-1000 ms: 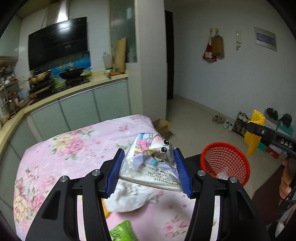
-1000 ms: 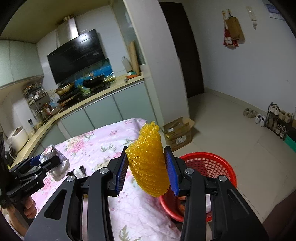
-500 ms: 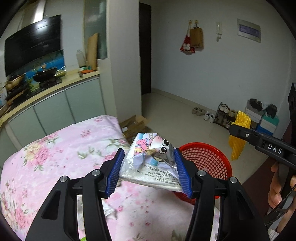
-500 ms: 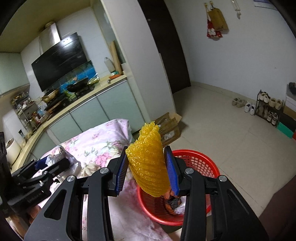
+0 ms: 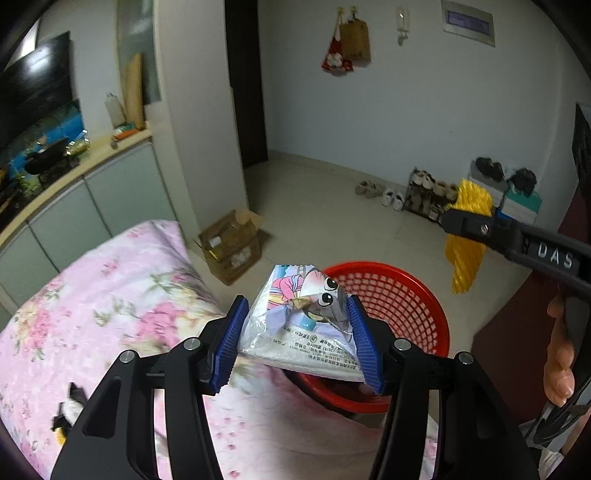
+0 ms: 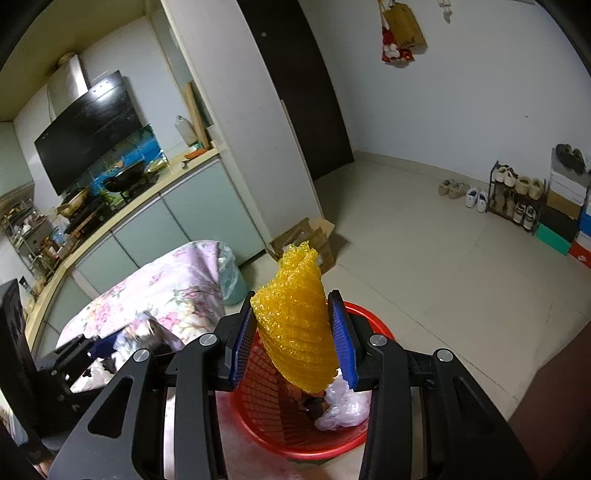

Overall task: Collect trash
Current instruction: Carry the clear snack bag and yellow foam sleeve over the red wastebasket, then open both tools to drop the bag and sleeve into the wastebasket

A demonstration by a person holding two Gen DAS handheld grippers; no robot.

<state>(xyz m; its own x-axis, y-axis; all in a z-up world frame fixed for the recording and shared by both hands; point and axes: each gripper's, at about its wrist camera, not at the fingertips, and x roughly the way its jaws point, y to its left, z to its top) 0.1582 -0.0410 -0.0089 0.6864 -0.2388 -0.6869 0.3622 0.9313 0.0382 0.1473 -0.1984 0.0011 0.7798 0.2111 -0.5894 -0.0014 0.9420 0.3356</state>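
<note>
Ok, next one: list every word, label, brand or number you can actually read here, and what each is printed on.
"DAS" in white letters on the black side of the right gripper, seen from the left wrist view.
Rows of small black print on the cartoon snack wrapper held in the left gripper: too small to read.
Wall panel high on the far wall: blurred, unreadable.
Nothing else legible.
</note>
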